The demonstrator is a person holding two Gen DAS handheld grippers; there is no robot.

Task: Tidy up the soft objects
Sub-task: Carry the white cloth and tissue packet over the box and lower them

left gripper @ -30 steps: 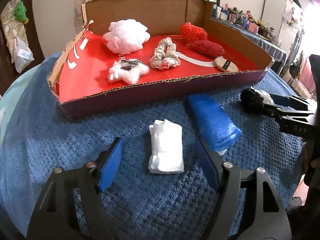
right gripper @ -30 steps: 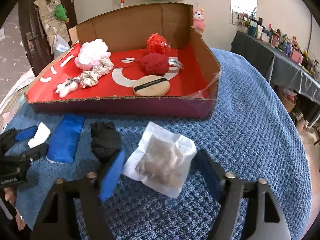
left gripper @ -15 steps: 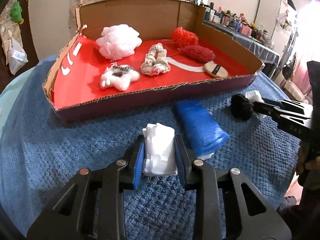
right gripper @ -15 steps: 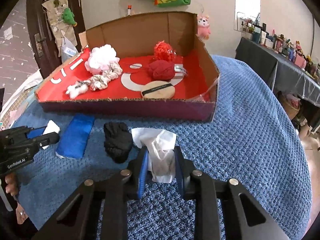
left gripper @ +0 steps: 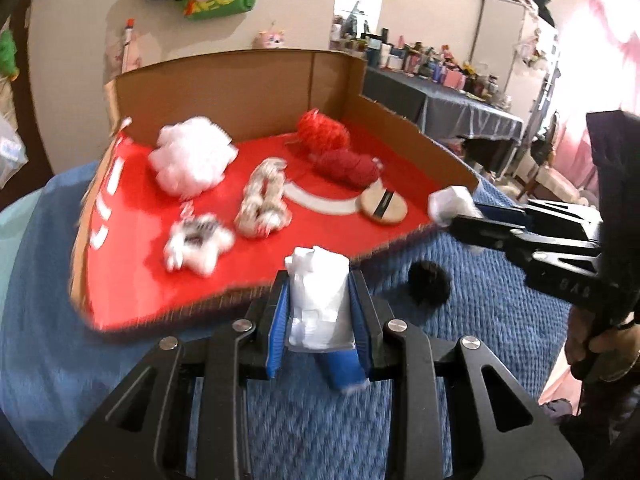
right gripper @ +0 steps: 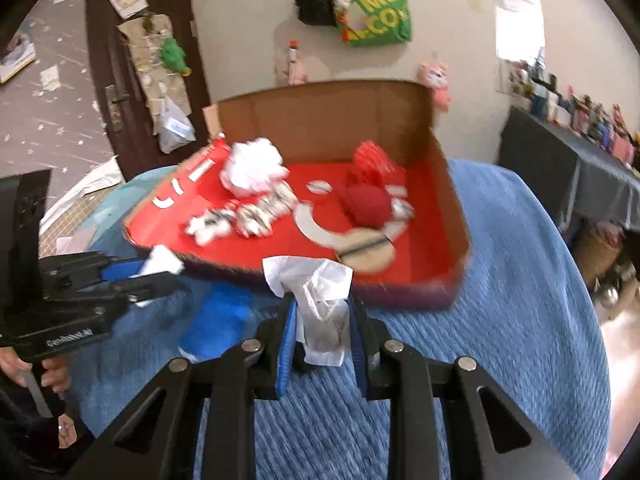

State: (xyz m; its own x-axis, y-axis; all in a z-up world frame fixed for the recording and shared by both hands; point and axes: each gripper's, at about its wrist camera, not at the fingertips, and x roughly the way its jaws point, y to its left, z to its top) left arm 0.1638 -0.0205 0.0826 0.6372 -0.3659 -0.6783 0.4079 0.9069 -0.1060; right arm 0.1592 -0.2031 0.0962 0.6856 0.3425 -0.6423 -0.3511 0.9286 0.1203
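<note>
Left gripper (left gripper: pixel 320 300) clenching folded white cloth (left gripper: pixel 318 300) at lower centre; right gripper (right gripper: pixel 322 320) gripping crumpled white packet (right gripper: pixel 320 304), lower centre.

Even indoor light, pink-white glare at the far right beyond the cardboard box (left gripper: pixel 248 80), motion blur smearing everything inside the box, fisheye bending and dark vignette at frame edges

box floor (left gripper: pixel 132 272): red, white markings
box walls (left gripper: pixel 224 92): brown
blanket (left gripper: pixel 48 344): blue, waffle-textured
puff (left gripper: pixel 192 156): white
yarn (left gripper: pixel 346 164): dark red
pom-pom (left gripper: pixel 429 283): black
folded cloth (left gripper: pixel 318 300): white
</note>
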